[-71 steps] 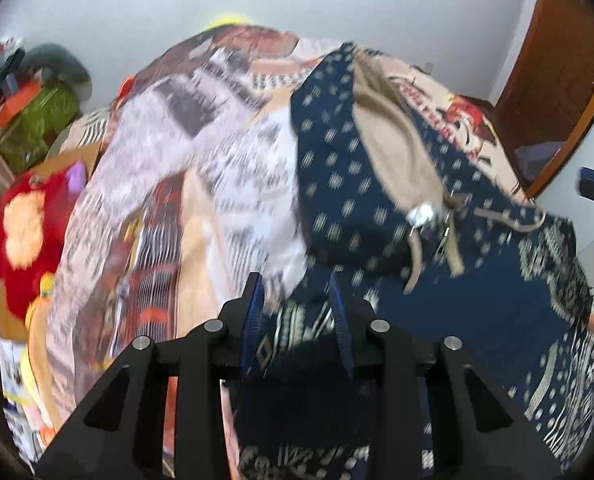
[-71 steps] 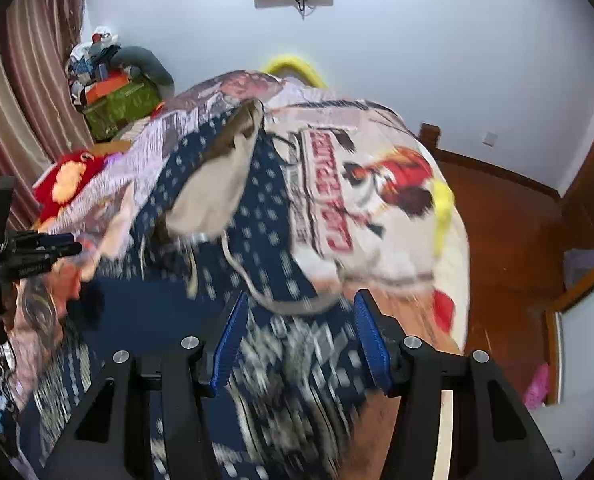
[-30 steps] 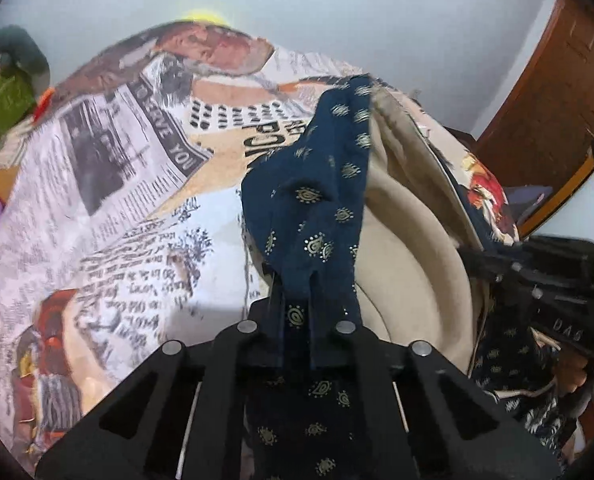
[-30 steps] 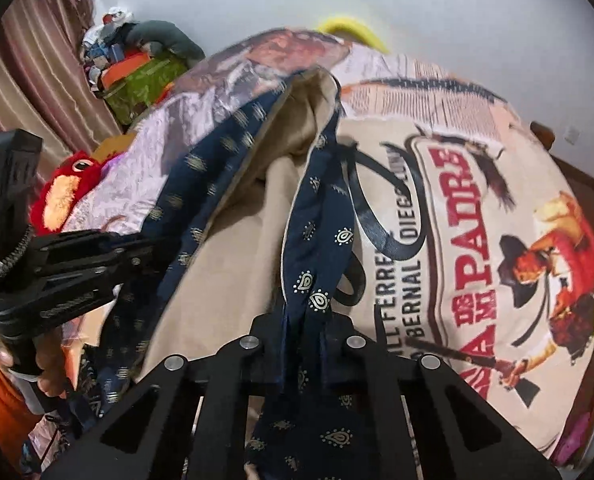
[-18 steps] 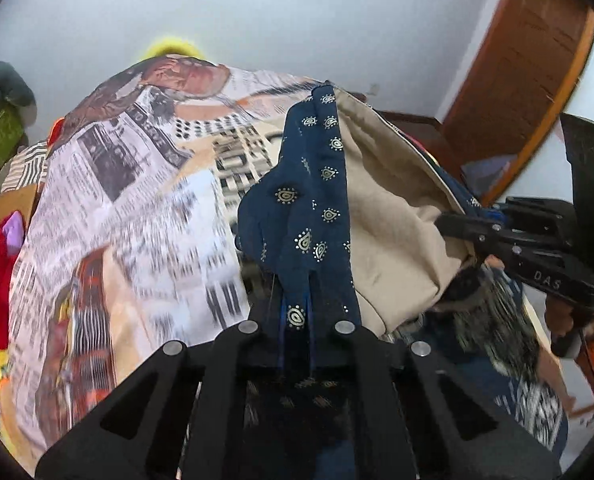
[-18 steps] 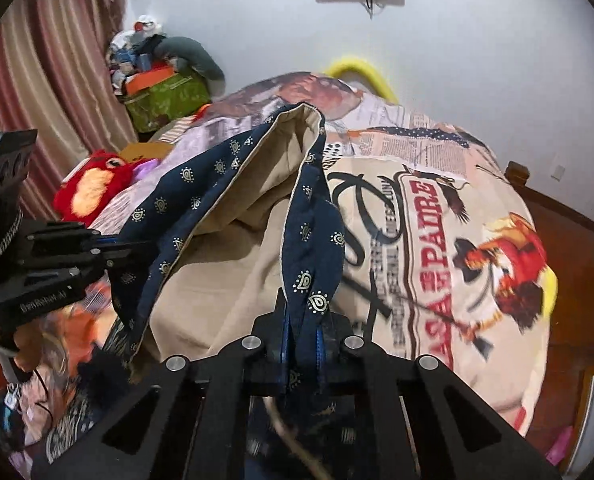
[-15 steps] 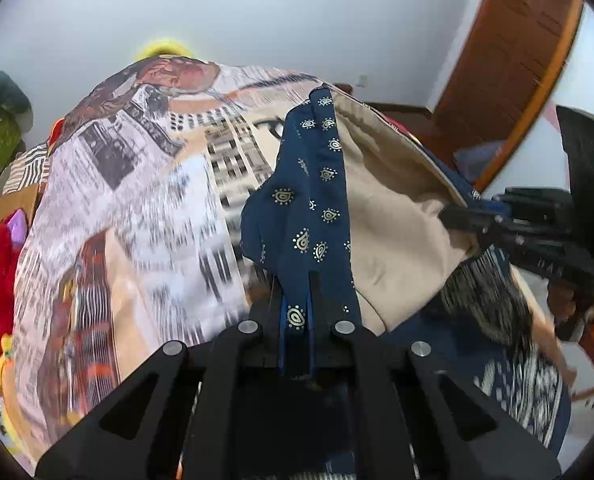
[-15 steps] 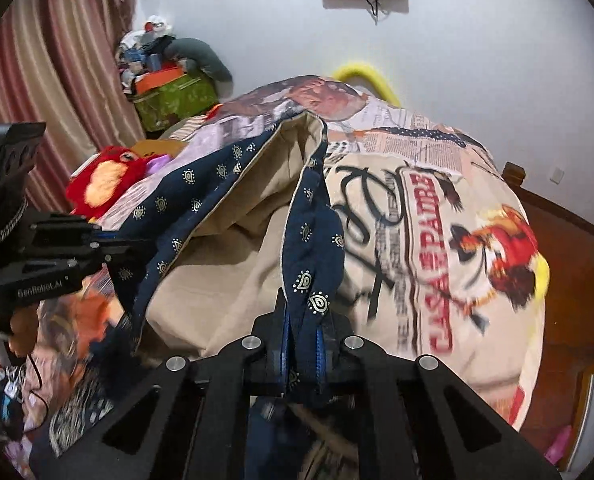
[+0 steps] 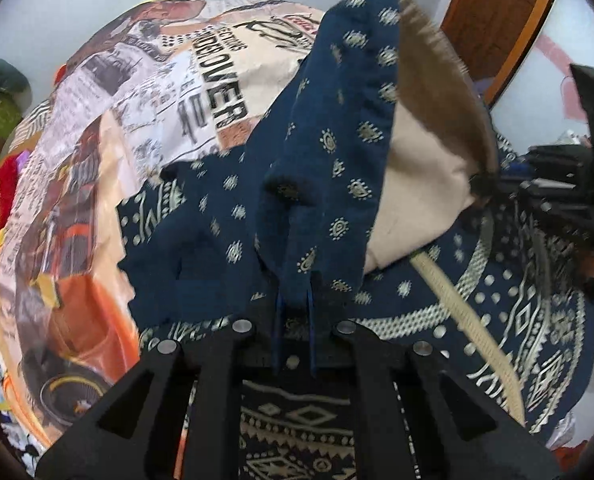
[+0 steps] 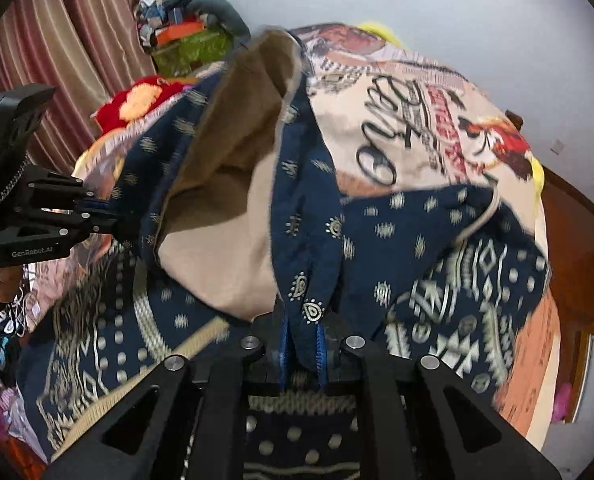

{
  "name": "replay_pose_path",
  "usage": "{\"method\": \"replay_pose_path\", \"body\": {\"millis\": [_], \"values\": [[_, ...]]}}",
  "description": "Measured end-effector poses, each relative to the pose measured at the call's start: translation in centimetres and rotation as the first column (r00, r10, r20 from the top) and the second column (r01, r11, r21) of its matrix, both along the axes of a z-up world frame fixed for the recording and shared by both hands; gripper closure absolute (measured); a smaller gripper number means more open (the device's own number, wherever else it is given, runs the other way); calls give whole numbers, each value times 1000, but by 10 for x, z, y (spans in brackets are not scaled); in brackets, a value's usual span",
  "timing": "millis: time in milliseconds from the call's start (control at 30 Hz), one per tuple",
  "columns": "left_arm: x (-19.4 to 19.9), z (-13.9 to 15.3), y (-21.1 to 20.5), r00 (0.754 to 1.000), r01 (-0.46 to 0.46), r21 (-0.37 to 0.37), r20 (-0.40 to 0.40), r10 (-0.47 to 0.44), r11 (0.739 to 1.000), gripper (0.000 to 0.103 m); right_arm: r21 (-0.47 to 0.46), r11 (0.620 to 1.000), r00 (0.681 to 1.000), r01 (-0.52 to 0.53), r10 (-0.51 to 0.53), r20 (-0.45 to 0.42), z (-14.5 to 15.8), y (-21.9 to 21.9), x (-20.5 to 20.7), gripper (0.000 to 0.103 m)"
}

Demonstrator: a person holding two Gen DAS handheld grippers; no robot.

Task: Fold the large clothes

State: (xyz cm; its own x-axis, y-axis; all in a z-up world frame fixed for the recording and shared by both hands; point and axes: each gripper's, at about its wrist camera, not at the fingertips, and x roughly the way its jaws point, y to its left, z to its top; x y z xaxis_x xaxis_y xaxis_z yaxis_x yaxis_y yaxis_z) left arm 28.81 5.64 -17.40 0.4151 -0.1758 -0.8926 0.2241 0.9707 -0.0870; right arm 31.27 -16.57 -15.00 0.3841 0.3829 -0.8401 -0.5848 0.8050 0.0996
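A navy hooded garment (image 9: 329, 168) with gold motifs and a beige lining (image 9: 421, 184) is lifted over the rest of the garment on the bed. My left gripper (image 9: 295, 312) is shut on the hood's navy edge. In the right wrist view my right gripper (image 10: 303, 336) is shut on the other navy edge of the garment (image 10: 305, 216), with the lining (image 10: 225, 200) bulging to its left. The patterned body (image 10: 449, 280) lies spread below. A beige drawstring (image 9: 465, 320) trails across it. Each gripper shows in the other's view, the right gripper's body (image 9: 557, 196) at right and the left gripper's body (image 10: 53, 216) at left.
A printed bedspread (image 9: 149, 120) covers the bed. A red plush toy (image 10: 137, 100) and a pile of clutter (image 10: 185, 36) sit by striped curtains (image 10: 57, 60). A wooden door (image 9: 493, 20) stands at right, and wooden floor (image 10: 577, 232) runs beside the bed.
Both grippers have drawn the held hood edges back toward the near end of the bed, so the patterned body now fills the foreground. The hood has tipped over and folded on itself.
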Motion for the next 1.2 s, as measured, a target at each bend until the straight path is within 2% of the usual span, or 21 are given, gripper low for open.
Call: {"method": "replay_pose_path", "body": {"millis": [100,133,200,267,300,367,500,600,733,800,833,867,900,933,967,1067,1200], "values": [[-7,8,3,1000,0,19,9,0,1000,92,-1,1000,1000,14,-14,4,7,-5,-7,89],[-8,13,4,1000,-2,20,16,2,1000,89,-1,1000,1000,18,-18,6,11,-6,-8,84],[-8,26,8,999,-4,8,35,4,1000,77,9,1000,1000,19,-19,9,23,-8,-9,73],[-2,40,12,998,-19,-14,61,19,1000,47,34,999,999,15,-17,33,38,-10,-8,63],[2,45,14,997,-28,-26,78,30,999,43,45,999,999,15,-17,45,44,-10,-6,62],[17,54,17,994,-45,-46,95,49,998,42,72,997,998,21,-25,60,57,-9,3,56],[54,54,15,996,-36,-79,75,42,996,42,85,996,998,24,-29,56,65,5,31,55],[83,48,13,998,-30,-138,45,36,990,42,81,996,999,22,-24,30,62,22,61,55],[111,37,5,1000,1,-216,7,0,976,42,122,992,999,21,-16,-41,50,36,99,55],[122,28,-1,1000,13,-216,-21,-18,976,45,140,989,997,35,-25,-76,41,41,114,56],[125,24,-4,999,17,-210,-29,-23,978,55,147,988,995,40,-26,-97,37,45,121,57],[127,21,-6,999,24,-201,-37,-32,979,67,152,988,994,38,-22,-109,34,48,125,65],[128,18,-7,999,28,-192,-39,-37,981,73,157,987,993,27,-9,-114,31,51,128,71],[128,17,-8,999,32,-180,-33,-38,983,83,157,987,993,18,0,-116,30,53,128,84],[126,16,-8,999,36,-172,-21,-40,984,90,162,987,994,9,9,-112,30,55,127,89],[115,22,-8,999,44,-163,18,-42,986,96,164,986,997,-5,18,-78,33,56,120,96],[89,46,-11,995,75,-137,79,-64,988,98,191,981,998,-14,27,-62,49,49,102,98]]}}
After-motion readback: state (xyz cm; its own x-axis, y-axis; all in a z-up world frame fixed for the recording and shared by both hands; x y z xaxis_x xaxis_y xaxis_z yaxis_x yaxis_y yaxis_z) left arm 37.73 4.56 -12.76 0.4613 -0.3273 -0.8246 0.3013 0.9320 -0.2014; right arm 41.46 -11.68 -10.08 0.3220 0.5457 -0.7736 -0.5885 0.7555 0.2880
